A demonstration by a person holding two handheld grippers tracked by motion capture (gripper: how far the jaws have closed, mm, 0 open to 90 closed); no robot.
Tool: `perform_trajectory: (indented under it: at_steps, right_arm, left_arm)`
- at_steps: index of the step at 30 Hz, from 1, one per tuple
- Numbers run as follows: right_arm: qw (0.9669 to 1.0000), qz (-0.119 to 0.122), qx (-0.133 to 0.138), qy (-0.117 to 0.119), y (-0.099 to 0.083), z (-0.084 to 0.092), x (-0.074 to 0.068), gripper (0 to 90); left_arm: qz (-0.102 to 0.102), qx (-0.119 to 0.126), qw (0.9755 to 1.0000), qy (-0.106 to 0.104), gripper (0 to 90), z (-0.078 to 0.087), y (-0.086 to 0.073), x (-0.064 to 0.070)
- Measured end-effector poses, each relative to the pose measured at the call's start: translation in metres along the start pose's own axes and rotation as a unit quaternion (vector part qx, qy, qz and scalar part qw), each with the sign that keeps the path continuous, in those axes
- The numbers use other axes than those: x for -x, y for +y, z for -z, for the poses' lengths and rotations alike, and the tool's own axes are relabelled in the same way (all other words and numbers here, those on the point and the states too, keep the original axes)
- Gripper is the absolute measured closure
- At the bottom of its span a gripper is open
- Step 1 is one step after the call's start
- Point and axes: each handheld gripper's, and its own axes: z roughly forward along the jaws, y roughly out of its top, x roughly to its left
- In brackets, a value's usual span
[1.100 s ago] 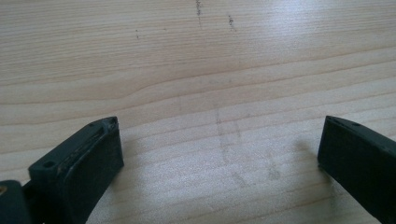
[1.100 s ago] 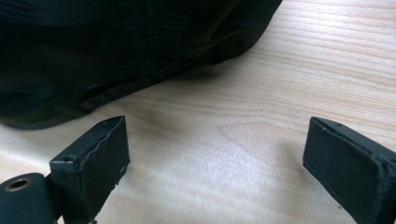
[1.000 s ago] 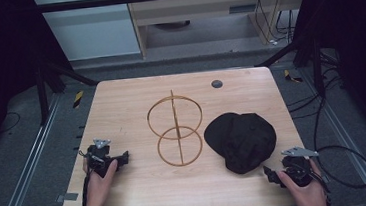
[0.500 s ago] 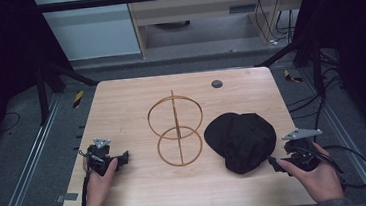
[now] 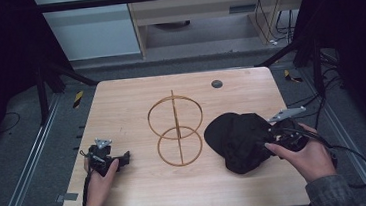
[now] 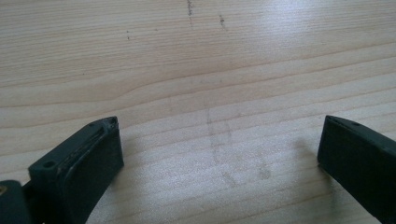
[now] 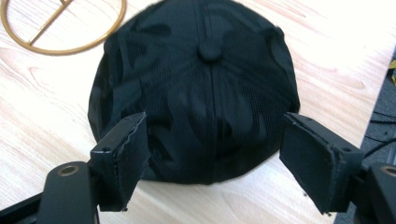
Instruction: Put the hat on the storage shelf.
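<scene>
**Right hand-held gripper poised at the black cap**

The black cap (image 5: 239,140) lies crown-up on the table (image 5: 120,96), in its right half, nearer the front edge than the back. Just to its left, and apart from it, stands a gold wire stand (image 5: 176,128) of two rings on an upright rod, about the middle of the table.

The right hand-held gripper (image 5: 275,142) is held above the cap's right side, by the table's right edge. In the right gripper view its jaws point down at the cap (image 7: 201,88) and stand apart, one at each side of the crown's near part; the pads (image 7: 128,156) press on nothing, so the cap is not grasped. The jaws have just been closing, yet a wide gap remains, with the cap below it.

The left hand-held gripper (image 5: 106,157) rests low near the front left corner of the table. In the left gripper view its jaws are spread wide over bare wood (image 6: 210,70), with nothing between them.

A small dark disc (image 5: 216,84) sits near the table's back edge, right of centre.
</scene>
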Motion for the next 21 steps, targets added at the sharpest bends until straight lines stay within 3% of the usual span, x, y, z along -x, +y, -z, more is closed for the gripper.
perform_trajectory:
  at_steps: [11, 21]
  right_arm:
    - [0.9994, -0.01, -0.027, 0.021, 0.02, -0.029, 0.007, 28.1]
    - [0.9979, -0.009, -0.053, 0.035, 0.025, -0.043, 0.01, 44.4]
  left_arm:
    - [-0.003, 0.0, 1.0, -0.004, 0.0, 0.0, 0.0, 0.001]
    - [-0.008, 0.0, 0.9999, -0.007, 0.0, 0.0, 0.0, 0.003]
